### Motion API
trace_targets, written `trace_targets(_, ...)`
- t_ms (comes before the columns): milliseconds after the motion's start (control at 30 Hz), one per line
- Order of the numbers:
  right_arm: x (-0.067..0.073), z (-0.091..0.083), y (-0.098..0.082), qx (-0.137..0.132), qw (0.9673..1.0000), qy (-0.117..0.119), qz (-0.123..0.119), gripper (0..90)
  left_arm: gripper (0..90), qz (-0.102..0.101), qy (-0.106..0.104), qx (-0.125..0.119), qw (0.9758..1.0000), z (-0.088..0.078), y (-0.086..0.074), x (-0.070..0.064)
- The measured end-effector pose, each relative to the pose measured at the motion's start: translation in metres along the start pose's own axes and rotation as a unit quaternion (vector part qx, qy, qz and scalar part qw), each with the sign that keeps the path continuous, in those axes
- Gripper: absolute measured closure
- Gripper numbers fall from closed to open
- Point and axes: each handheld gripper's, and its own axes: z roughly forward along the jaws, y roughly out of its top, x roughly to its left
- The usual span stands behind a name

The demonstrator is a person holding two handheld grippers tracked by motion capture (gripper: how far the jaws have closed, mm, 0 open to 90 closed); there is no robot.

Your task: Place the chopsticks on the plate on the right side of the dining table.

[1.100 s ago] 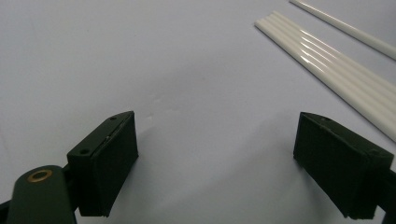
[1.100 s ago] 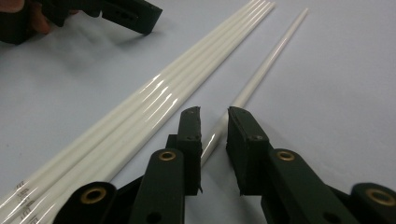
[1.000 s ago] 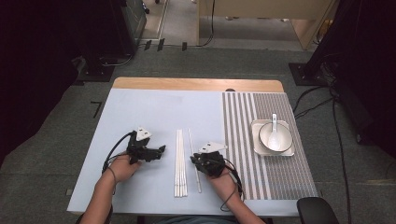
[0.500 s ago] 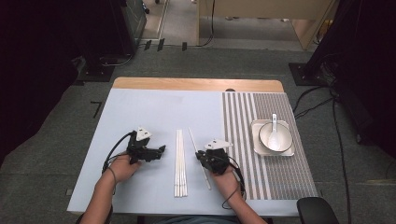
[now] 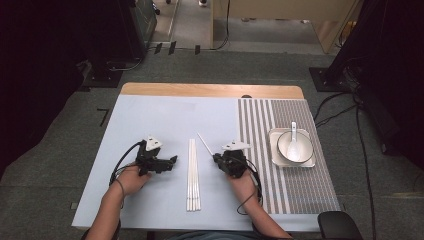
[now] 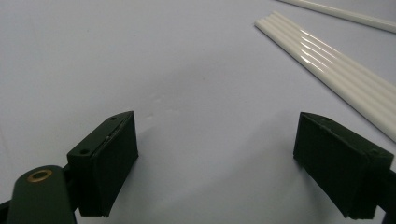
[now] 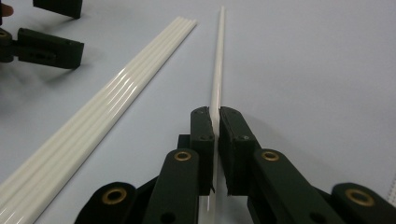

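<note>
Chopstick (image 7: pixel 216 79) sits clamped between the jaws of the right hand-held gripper (image 7: pixel 215 116), which have just been closing onto it; the stick runs straight ahead from the jaws, and in the high view (image 5: pixel 205 143) it angles up and to the left from that hand-held gripper (image 5: pixel 218 159). Bundle of four white chopsticks (image 5: pixel 193 174) lies flat on the pale blue surface (image 5: pixel 170 120), just left of the right hand-held gripper and apart from the held stick. Left hand-held gripper (image 5: pixel 173 160) rests on the surface on the bundle's other side, jaws spread wide with nothing between them (image 6: pixel 215 154), bundle off to its front right (image 6: pixel 336 74). Bowl with spoon (image 5: pixel 295 145) on tray (image 5: pixel 276 159), on striped mat (image 5: pixel 260 130), right of the right hand-held gripper.
</note>
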Motion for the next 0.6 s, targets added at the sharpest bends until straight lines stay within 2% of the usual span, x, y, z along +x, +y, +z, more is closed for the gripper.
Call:
trace_targets(367, -0.007, 0.013, 0.012, -0.001, 1.0, 0.003, 0.0, 83.5, 13.5, -0.001, 0.0, 0.0, 1.0, 0.0, 0.0, 0.0)
trace_targets(467, -0.007, 0.012, 0.012, -0.003, 1.0, 0.008, -0.001, 78.1, 13.5, -0.001, 0.0, 0.0, 1.0, 0.0, 0.0, 0.0)
trace_targets(600, -0.004, 0.003, 0.01, -0.009, 0.9998, 0.013, -0.011, 77.7, 13.5, -0.001, 0.0, -0.001, 1.0, 0.0, 0.0, 0.0)
